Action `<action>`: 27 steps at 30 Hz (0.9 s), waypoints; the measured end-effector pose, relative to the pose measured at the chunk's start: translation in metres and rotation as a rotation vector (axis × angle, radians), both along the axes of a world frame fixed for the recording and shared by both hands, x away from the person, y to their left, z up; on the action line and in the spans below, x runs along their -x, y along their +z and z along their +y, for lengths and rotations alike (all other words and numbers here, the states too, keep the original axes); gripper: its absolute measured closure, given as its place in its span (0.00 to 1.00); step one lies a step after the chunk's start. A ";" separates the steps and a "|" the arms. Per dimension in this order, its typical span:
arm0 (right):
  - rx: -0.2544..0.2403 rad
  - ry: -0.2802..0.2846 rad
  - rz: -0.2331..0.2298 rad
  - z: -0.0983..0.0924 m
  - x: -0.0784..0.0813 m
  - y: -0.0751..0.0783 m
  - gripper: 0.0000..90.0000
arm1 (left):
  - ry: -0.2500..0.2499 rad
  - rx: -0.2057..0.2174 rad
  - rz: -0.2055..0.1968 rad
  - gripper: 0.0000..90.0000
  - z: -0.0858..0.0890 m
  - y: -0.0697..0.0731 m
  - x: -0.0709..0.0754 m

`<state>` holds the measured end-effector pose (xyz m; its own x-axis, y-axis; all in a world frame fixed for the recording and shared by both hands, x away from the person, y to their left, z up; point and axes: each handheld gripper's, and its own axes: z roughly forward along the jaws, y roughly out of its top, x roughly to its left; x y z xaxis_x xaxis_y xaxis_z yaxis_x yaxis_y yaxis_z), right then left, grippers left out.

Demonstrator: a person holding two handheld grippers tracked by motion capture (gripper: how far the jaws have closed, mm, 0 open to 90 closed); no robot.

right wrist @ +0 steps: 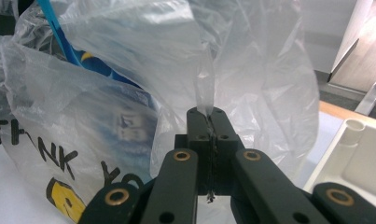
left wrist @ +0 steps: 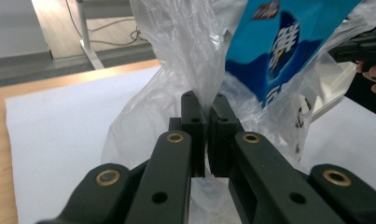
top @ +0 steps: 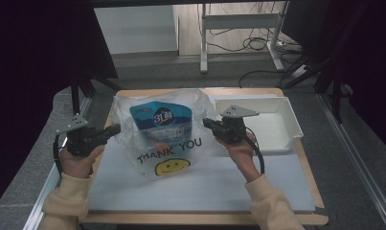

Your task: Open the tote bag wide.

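A clear plastic bag (top: 169, 143) printed "THANK YOU" with a yellow smiley stands on the white mat, and a blue packet (top: 161, 117) sits upright inside it. My left gripper (top: 115, 129) is shut on the bag's left edge. Its closed jaws pinch the film (left wrist: 202, 100), with the blue packet (left wrist: 281, 46) just behind. My right gripper (top: 207, 123) is shut on the bag's right edge. In the right gripper view a strip of the bag's film (right wrist: 205, 88) rises from between the closed jaws. The bag hangs spread between both grippers.
A white tray (top: 289, 122) sits at the table's right, close behind the right gripper. The white mat (top: 205, 187) covers the wooden table (top: 315, 191). Beyond the table are a desk frame (top: 238, 21) and cables on the floor.
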<state>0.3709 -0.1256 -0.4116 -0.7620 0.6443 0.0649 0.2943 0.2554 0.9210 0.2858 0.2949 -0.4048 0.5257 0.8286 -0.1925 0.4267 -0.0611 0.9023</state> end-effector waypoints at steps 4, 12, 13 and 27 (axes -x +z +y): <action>-0.006 0.000 0.013 0.001 -0.001 -0.008 0.99 | 0.001 -0.008 0.016 0.97 -0.001 -0.006 -0.002; 0.009 0.004 0.037 0.005 -0.002 -0.021 0.99 | 0.010 -0.019 0.040 0.98 -0.002 -0.018 -0.006; 0.014 0.006 0.034 0.006 -0.001 -0.021 0.99 | 0.011 -0.020 0.045 0.98 -0.002 -0.021 -0.007; 0.069 0.000 0.097 0.004 -0.001 -0.049 0.99 | 0.005 -0.030 0.064 0.98 -0.003 -0.036 -0.009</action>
